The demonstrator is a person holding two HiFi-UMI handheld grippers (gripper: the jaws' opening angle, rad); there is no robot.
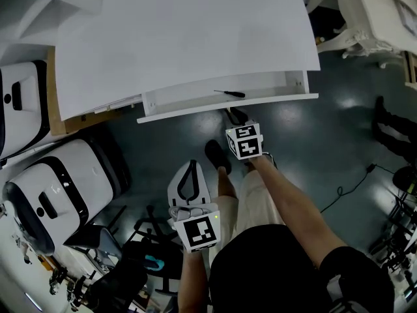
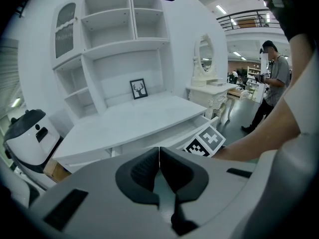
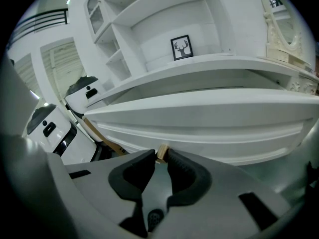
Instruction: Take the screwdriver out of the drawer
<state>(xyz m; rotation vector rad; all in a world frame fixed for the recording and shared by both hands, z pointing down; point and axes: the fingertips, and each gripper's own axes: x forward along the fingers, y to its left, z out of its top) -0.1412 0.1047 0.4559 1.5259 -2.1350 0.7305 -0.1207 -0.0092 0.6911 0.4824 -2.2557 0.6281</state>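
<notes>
A black screwdriver (image 1: pixel 229 93) lies inside the open drawer (image 1: pixel 228 107) of a white desk (image 1: pixel 182 31). My right gripper (image 1: pixel 233 114) reaches the drawer's front from below. In the right gripper view its jaws (image 3: pixel 159 156) are shut on a small tan drawer knob (image 3: pixel 161 152), with the drawer front (image 3: pixel 199 118) just behind. My left gripper (image 1: pixel 190 167) hangs lower left, away from the desk. It is shut with nothing in it (image 2: pixel 159 151). The right gripper's marker cube (image 2: pixel 205 141) shows beyond the left jaws.
White rounded machines (image 1: pixel 58 181) stand on the floor to the left of the desk. A cable (image 1: pixel 352 184) trails over the dark floor at right. An ornate white dresser (image 1: pixel 365 18) is at the upper right. Shelves with a framed deer picture (image 3: pixel 181 47) rise behind the desk.
</notes>
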